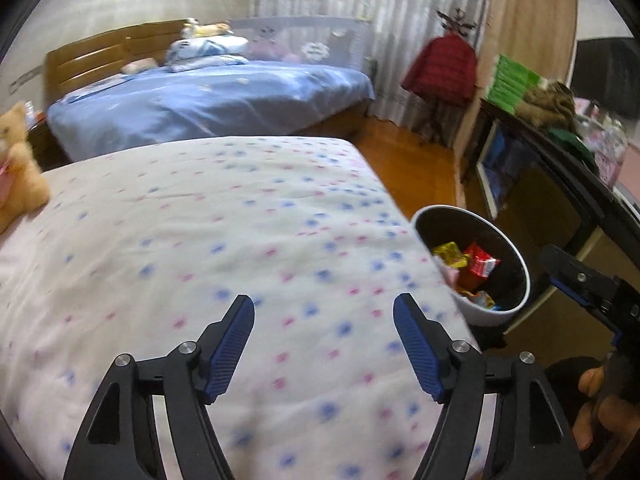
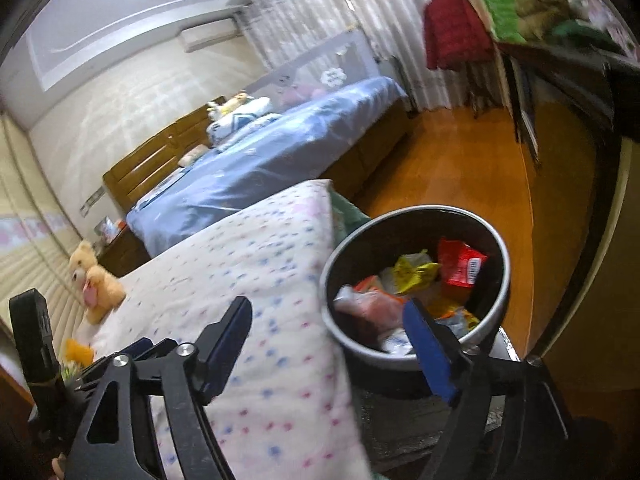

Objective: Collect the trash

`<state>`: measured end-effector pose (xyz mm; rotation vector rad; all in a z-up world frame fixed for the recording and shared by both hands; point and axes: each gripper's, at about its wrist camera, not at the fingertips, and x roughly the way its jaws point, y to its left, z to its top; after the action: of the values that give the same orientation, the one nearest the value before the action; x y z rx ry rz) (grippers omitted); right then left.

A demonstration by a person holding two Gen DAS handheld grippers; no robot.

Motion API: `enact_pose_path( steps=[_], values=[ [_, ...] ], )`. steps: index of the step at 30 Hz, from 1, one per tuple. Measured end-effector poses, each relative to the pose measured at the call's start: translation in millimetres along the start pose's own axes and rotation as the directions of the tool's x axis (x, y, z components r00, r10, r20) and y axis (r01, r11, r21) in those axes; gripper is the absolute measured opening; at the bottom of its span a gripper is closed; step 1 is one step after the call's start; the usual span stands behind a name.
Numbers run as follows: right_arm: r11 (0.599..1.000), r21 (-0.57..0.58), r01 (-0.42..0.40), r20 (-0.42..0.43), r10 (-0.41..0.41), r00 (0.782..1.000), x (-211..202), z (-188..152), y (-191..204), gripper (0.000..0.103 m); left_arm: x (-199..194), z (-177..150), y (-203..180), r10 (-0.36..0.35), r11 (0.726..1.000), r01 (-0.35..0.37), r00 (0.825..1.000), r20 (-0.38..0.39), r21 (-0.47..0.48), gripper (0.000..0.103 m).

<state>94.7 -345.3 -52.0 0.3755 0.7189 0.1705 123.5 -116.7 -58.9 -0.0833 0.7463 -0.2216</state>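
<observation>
left hand-held gripper [image 1: 324, 340] apart, empty | right hand-held gripper [image 2: 328, 344] apart | bin [image 2: 496, 312] touching bed edge [image 2: 332, 320]

2 beds [image 1: 208, 96], wooden floor [image 1: 416, 168]

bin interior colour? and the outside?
The trash bin is black inside with a white or pale grey outer wall and rim; clearest in the right wrist view.
</observation>
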Motion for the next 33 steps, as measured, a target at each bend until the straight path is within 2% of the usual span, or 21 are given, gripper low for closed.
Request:
enact_pose_path(
  steps=[4, 9, 12, 14, 15, 17, 20, 24, 33],
  values=[
    [0.998, -0.055, -0.002, 0.050, 0.005, 0.999, -9, -9, 21, 0.083, -24, -12, 17, 0.034, 0.999, -0.033, 0.999, 0.035, -0.023, 0.072],
    [0.994, -0.107, 0.003, 0.080, 0.006, 0.997, -14, -10, 41, 0.083, -60, -20, 29, 0.091, 0.996, -0.087, 0.989, 0.115, -0.036, 0.072],
    [0.988, -0.156, 0.014, 0.105, 0.002, 0.994, -19, -9, 55, 0.087, -77, -22, 28, 0.110, 0.994, -0.105, 0.981, 0.160, -0.035, 0.079],
    [0.981, -0.188, 0.038, 0.140, -0.011, 0.990, -24, -8, 65, 0.100, -90, -24, 26, 0.119, 0.993, -0.115, 0.973, 0.200, -0.033, 0.083],
    [0.977, -0.208, 0.053, 0.168, -0.018, 0.986, -27, -9, 71, 0.102, -97, -25, 25, 0.132, 0.991, -0.127, 0.966, 0.224, -0.034, 0.086],
    [0.966, -0.246, 0.080, 0.214, -0.026, 0.976, -31, -11, 80, 0.102, -109, -30, 23, 0.163, 0.987, -0.160, 0.948, 0.273, -0.034, 0.099],
    [0.952, -0.289, 0.097, 0.240, -0.026, 0.970, -30, -16, 90, 0.102, -114, -40, 20, 0.209, 0.977, -0.207, 0.923, 0.323, -0.040, 0.102],
    [0.947, -0.307, 0.098, 0.248, -0.020, 0.969, -27, -24, 93, 0.102, -121, -53, 22, 0.237, 0.971, -0.228, 0.910, 0.339, -0.066, 0.102],
    [0.952, -0.296, 0.076, 0.228, -0.007, 0.974, -24, -34, 92, 0.102, -118, -58, 26, 0.264, 0.964, -0.252, 0.899, 0.350, -0.080, 0.102]
  ],
)
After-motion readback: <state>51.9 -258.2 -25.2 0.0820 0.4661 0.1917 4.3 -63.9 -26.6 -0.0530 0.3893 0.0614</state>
